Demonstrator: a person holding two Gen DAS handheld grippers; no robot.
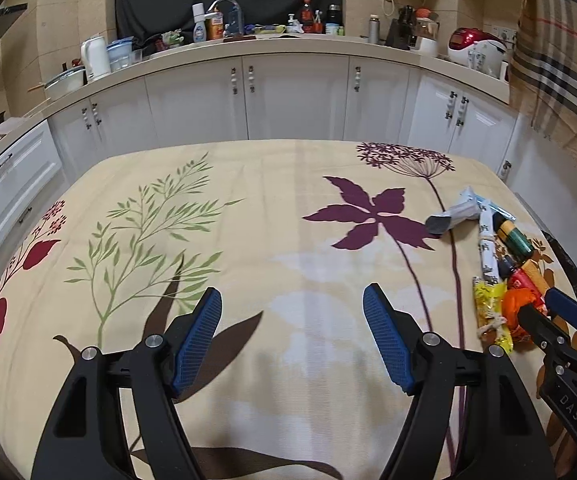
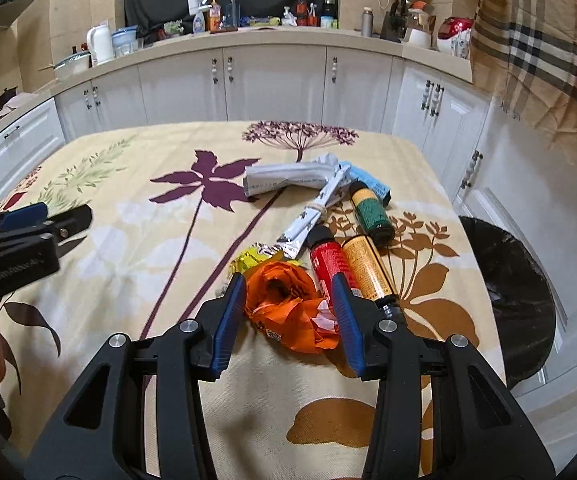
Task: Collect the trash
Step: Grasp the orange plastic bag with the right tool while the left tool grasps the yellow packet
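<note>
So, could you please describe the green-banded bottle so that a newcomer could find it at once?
On the floral tablecloth, look at the trash pile near the black bin. The green-banded bottle lies farthest back of three bottles, beside a blue packet; its neighbours are red and yellow.

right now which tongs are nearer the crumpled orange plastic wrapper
Right. The right tongs straddle the crumpled orange plastic wrapper, a pad on either side; the left tongs hang open over bare tablecloth well aside.
</note>
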